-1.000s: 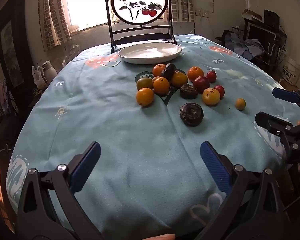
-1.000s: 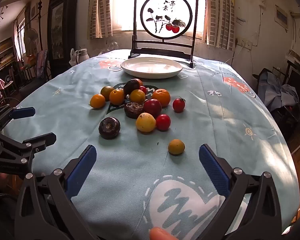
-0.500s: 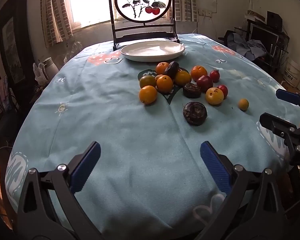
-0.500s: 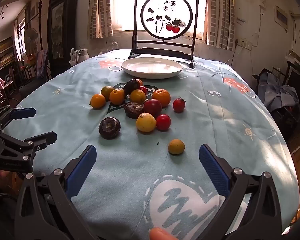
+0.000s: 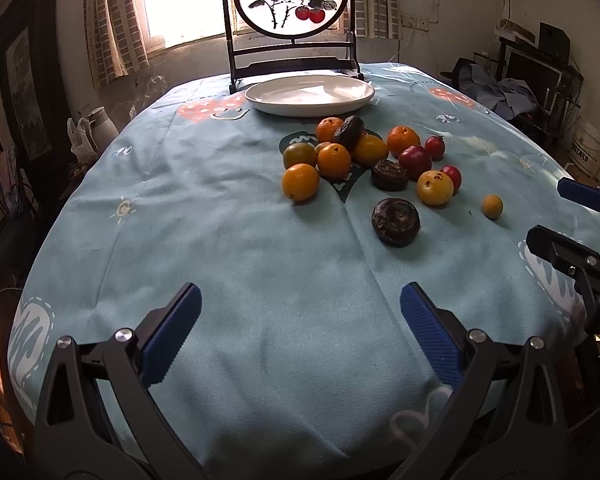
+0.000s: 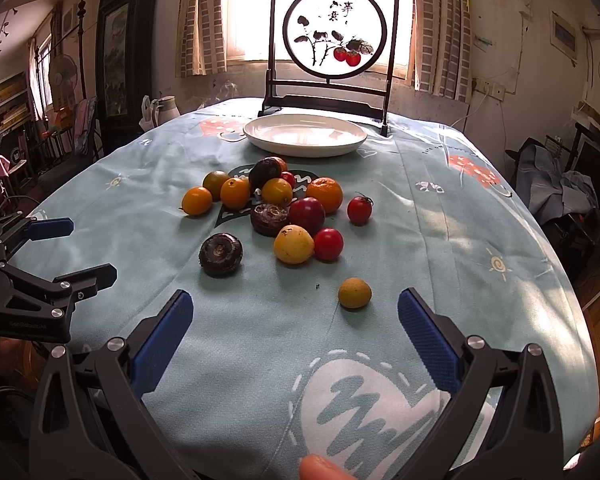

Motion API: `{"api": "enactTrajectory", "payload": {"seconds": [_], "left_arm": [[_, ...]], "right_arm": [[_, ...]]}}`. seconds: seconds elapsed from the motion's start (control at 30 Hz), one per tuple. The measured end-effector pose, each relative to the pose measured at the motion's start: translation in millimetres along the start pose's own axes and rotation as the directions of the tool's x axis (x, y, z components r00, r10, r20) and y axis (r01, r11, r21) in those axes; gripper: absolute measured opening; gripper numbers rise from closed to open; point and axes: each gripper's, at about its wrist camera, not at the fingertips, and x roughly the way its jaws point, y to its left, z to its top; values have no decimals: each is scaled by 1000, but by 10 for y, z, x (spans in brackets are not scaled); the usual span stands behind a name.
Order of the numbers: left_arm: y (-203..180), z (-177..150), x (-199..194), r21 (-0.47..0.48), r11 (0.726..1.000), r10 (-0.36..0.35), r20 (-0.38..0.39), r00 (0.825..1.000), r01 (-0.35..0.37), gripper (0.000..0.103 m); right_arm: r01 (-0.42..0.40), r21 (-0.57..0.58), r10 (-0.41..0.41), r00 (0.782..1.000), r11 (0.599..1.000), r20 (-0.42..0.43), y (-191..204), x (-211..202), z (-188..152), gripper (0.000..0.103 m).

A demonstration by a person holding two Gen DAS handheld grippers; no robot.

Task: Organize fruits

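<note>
While both claws are held low over the near edge of a round table, a heap of fruits (image 6: 276, 208) is seen loose on the blue tablecloth (image 5: 220, 264), short of the white plate (image 6: 305, 135) that is set before a painted screen stand (image 6: 332, 46). The left gripper (image 5: 300, 336) is spread wide with nothing between its blue pads, and the right gripper (image 6: 296, 332) is likewise held wide apart and empty. A small yellow-orange fruit (image 6: 354, 293) is shown apart from the heap, nearest the right gripper, with a dark round fruit (image 6: 221, 254) also lying clear of the cluster. From the left wrist, the right claw is caught at the frame's right edge, with a monitor and heaped clothes (image 5: 512, 92) behind it. From the right wrist, the left claw is picked up at the left edge, together with shelves and a standing fan (image 6: 62, 74), and a fingertip (image 6: 320, 469) is glimpsed at the bottom.
</note>
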Motion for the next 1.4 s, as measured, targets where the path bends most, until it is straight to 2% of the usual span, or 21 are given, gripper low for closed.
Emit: {"api": "enactTrajectory", "payload": {"seconds": [1.4], "left_arm": [[9, -28, 40, -5, 1000, 4, -18, 1000, -4, 101]], "right_arm": [[-3, -4, 3, 1000, 1000, -2, 14, 3, -27, 102]]}}
